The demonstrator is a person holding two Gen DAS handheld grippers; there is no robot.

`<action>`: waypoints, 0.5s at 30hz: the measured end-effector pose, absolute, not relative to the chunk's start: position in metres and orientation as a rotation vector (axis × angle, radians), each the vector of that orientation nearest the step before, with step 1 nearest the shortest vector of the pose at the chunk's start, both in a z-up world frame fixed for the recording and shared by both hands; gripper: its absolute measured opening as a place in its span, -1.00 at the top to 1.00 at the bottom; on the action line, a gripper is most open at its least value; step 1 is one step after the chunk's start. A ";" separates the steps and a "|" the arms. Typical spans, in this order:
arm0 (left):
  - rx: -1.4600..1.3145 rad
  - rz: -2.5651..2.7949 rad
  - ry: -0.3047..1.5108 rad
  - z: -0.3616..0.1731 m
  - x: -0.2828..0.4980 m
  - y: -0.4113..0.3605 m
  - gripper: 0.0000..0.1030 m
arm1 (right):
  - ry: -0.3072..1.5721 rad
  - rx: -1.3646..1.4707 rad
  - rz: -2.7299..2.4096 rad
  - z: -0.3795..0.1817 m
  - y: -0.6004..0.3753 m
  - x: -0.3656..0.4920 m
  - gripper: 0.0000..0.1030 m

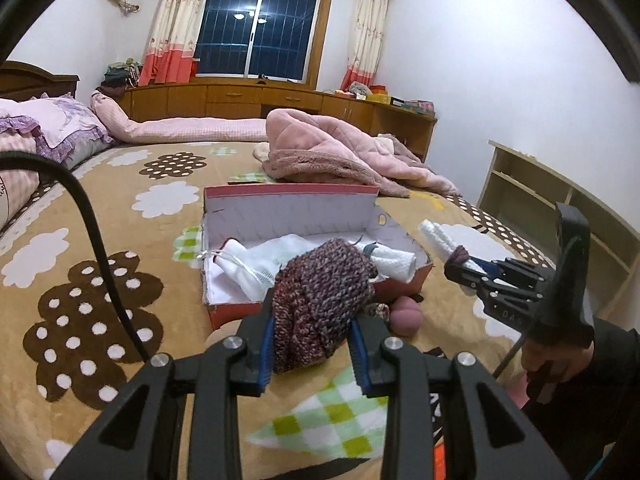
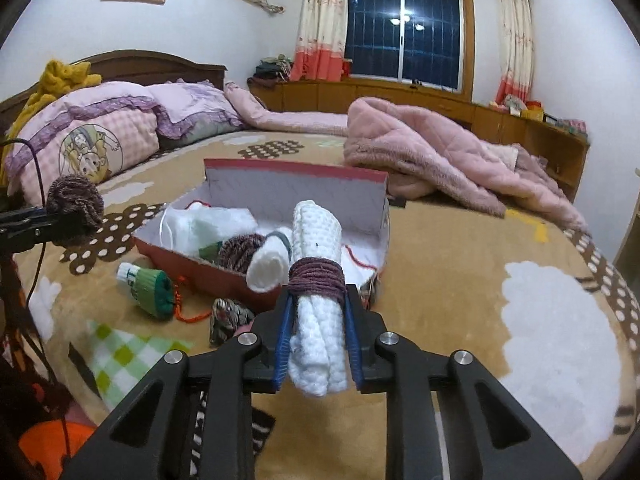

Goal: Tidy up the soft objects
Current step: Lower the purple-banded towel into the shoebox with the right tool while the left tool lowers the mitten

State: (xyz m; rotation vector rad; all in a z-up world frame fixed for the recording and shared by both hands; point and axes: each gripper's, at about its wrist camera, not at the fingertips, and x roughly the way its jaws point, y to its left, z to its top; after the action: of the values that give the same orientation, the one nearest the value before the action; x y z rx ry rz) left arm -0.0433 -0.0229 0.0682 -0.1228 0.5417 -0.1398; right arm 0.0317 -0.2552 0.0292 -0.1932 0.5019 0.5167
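Note:
My left gripper (image 1: 314, 312) is shut on a rolled maroon-and-grey knitted bundle (image 1: 324, 276), which it holds above the near edge of an open red box (image 1: 288, 208) on the bed. My right gripper (image 2: 320, 300) is shut on a white waffle towel roll (image 2: 316, 236) tied with maroon yarn, just in front of the box (image 2: 296, 192). In the box lie white cloths, a white roll (image 2: 266, 270) and a maroon yarn-wrapped bundle (image 2: 240, 252). The left wrist view shows the right gripper (image 1: 460, 272) to the right of the box with the towel (image 1: 436, 236).
A pink quilted jacket (image 2: 440, 156) lies behind the box, and pillows (image 2: 100, 136) sit at the headboard. A green-capped roll (image 2: 148, 284) and a patterned pouch (image 2: 228, 316) lie left of the box. A pink ball (image 1: 406, 316) sits by its corner. A wooden shelf (image 1: 560, 208) stands beyond the bed's right edge.

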 end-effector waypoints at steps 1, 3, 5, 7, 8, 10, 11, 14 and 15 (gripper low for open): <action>-0.124 -0.143 0.539 0.069 -0.043 -0.024 0.38 | 0.491 -0.195 0.517 0.031 -0.255 0.032 0.54; -0.125 -0.145 0.528 0.072 -0.041 -0.025 0.38 | 0.486 -0.183 0.518 0.034 -0.254 0.031 0.54; -0.127 -0.148 0.515 0.076 -0.041 -0.027 0.38 | 0.480 -0.164 0.521 0.038 -0.253 0.032 0.54; -0.122 -0.147 0.499 0.078 -0.039 -0.029 0.38 | 0.468 -0.154 0.525 0.040 -0.251 0.033 0.54; -0.107 -0.143 0.485 0.079 -0.037 -0.030 0.38 | 0.459 -0.151 0.525 0.042 -0.249 0.034 0.54; -0.082 -0.114 0.460 0.079 -0.029 -0.031 0.38 | 0.451 -0.151 0.535 0.043 -0.242 0.035 0.53; -0.082 -0.097 0.455 0.079 -0.022 -0.029 0.38 | 0.451 -0.152 0.541 0.043 -0.239 0.035 0.54; -0.144 -0.095 0.472 0.075 -0.001 -0.023 0.38 | 0.443 -0.179 0.563 0.039 -0.227 0.031 0.54; -0.156 -0.087 0.482 0.072 0.006 -0.022 0.38 | 0.439 -0.202 0.564 0.037 -0.221 0.031 0.54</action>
State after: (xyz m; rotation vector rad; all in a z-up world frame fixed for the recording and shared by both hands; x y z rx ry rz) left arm 0.0060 -0.0219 0.0720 -0.1558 0.4817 -0.0872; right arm 0.0305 -0.2209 0.0369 -0.2016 0.4395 0.5639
